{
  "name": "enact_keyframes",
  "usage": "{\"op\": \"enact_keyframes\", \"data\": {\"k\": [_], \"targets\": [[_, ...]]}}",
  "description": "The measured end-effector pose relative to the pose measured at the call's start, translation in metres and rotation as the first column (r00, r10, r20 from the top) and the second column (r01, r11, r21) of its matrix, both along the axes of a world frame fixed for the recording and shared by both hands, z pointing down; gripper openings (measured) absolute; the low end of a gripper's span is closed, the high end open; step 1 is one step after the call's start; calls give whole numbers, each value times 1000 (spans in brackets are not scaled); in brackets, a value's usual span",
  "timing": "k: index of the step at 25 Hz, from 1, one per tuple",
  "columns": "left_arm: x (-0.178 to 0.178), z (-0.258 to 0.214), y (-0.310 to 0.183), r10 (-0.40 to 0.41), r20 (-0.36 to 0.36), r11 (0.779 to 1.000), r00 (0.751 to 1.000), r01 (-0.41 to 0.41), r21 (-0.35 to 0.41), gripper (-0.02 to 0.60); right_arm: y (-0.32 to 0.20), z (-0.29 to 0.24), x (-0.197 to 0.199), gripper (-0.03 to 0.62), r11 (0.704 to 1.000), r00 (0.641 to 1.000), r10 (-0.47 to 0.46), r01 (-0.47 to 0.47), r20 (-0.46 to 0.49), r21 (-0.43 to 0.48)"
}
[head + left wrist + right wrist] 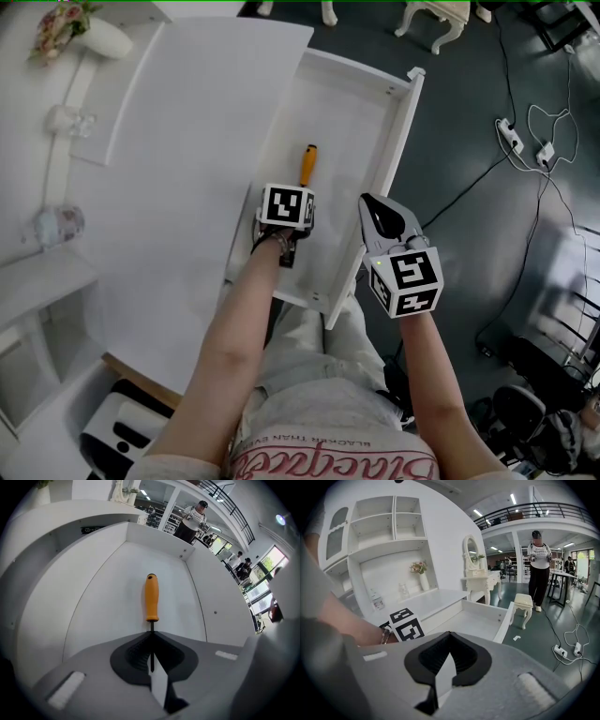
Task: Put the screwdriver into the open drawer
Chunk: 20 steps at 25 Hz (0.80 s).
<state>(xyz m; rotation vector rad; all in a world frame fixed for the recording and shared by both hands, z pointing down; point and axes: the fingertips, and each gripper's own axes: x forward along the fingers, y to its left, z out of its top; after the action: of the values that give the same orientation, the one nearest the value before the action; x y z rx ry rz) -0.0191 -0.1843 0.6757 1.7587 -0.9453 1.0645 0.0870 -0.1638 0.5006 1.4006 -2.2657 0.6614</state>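
Screwdriver (151,597) in drawer (398,150), grip not yet released.
Orange handle points toward the drawer's back, low over its floor; left gripper (151,637) jaws are closed on the thin shaft; only letting go seems left; right gripper (449,634) jaws are together, empty, beside the drawer's right wall; shirt (337,464) print is upside down, not safely readable.

Dark grey-green floor (469,112) is filling the right of the head view, with white power strips (509,136) and black cables lying at right. A vase of flowers (89,33) is standing upper left on the white tabletop (141,187). In the right gripper view, white shelving (379,531) is rising upper left. A mirrored dressing table (483,579) and stool (524,602) are standing mid-frame. Ceiling strip lights (513,498) are glowing above a railed mezzanine (534,510).
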Motion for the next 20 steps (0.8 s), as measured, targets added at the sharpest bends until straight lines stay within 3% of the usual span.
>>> {"op": "enact_keyframes", "data": {"k": [12, 20], "targets": [[-1, -17, -6, -48, -26, 998, 998, 49, 32, 94, -3, -17, 2, 2, 1000, 1000, 0, 0, 4, 28], [0, -39, -9, -46, -39, 996, 998, 49, 68, 97, -4, -34, 0, 2, 998, 1000, -14, 14, -4, 58]]}}
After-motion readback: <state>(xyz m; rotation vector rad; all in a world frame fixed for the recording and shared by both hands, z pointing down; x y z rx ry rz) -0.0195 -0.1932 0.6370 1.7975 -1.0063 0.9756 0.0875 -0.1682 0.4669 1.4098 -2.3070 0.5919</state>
